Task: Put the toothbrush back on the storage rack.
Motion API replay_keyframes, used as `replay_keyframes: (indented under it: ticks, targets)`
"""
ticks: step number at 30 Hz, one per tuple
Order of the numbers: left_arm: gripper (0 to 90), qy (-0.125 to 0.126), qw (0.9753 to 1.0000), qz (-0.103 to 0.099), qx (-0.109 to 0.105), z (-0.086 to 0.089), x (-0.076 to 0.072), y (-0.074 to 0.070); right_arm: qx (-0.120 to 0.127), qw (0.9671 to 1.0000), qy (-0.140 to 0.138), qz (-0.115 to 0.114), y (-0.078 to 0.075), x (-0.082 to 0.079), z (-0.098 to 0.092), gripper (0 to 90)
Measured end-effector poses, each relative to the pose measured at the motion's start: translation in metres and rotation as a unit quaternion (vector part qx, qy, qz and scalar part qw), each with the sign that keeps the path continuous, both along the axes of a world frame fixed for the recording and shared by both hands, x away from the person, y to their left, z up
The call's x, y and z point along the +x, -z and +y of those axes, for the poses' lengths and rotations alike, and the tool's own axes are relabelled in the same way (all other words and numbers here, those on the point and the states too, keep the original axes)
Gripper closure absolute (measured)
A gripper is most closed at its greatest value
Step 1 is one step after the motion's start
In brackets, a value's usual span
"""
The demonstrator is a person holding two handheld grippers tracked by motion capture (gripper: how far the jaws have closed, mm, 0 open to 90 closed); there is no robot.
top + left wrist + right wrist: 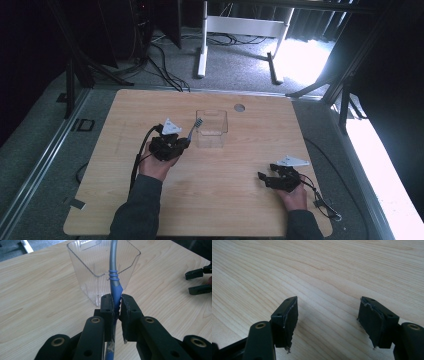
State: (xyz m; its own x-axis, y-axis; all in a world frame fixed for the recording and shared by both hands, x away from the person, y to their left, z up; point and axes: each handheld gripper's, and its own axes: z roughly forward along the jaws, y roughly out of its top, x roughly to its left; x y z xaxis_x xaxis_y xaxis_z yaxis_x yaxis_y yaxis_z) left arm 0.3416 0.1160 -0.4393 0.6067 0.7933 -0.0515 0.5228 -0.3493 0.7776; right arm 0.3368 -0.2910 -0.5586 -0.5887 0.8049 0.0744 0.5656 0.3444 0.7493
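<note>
The 2 fingers (107,307) of the left gripper (117,305) are clamped on the blue handle of a toothbrush (115,287), pinching it where the ribbed blue grip gives way to the grey neck. The toothbrush looks light and fairly stiff, with a smooth plastic neck that could slip; the ribbed rubbery section is the sound place to hold, and the jaws already sit there. In the high view the left gripper (181,144) is lifted above the table (125,200), forearm angled forward, tilting the toothbrush (194,128) so its bristled head points up toward the rim of the clear plastic container (212,128), just beyond. The container looks thin-walled and easily tipped. Farther right, the right gripper (265,179) rests low by the table's near edge, its jaws apart and empty.
</note>
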Motion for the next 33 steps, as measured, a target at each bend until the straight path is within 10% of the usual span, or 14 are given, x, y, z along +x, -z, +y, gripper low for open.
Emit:
replay_keyframes:
  ticks: [33]
  targets:
    - [80.9, 0.005, 0.9991, -0.036, -0.022, -0.006, 0.0066, -0.0084, 0.001, 1.0, 0.0, 0.0, 0.0001, 0.0003, -0.0001, 31.9]
